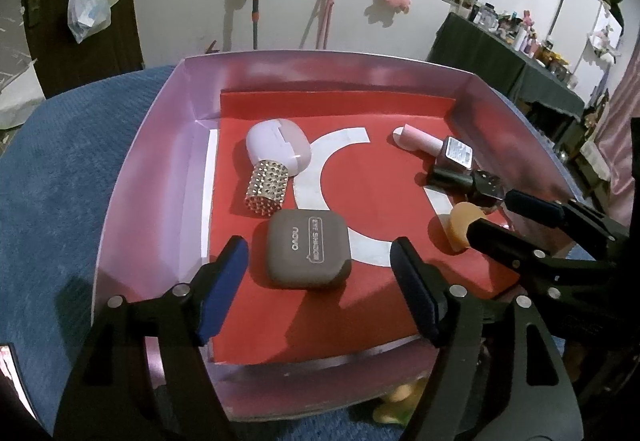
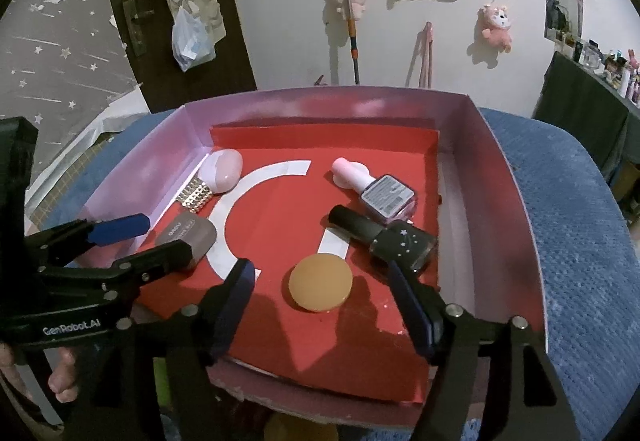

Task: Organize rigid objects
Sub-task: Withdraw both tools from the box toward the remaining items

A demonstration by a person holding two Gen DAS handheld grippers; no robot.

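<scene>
The rigid objects are lying inside a shallow pink box [image 1: 120,209] lined with red paper [image 1: 372,201], the box sitting on a blue textured cover [image 1: 60,201]; a grey eyeshadow case [image 1: 308,253] is resting near the front left, a studded silver cylinder [image 1: 267,189] just behind it and touching a pale lilac case [image 1: 276,149]; a pink nail polish bottle [image 2: 376,189] and a dark starred polish bottle [image 2: 392,241] are lying side by side at the right; an orange round puff [image 2: 320,283] is lying just in front of them; the left tongs [image 1: 320,293] are standing spread around the grey case without pressing it; the right tongs [image 2: 324,305] are standing spread either side of the puff, gripping nothing.
</scene>
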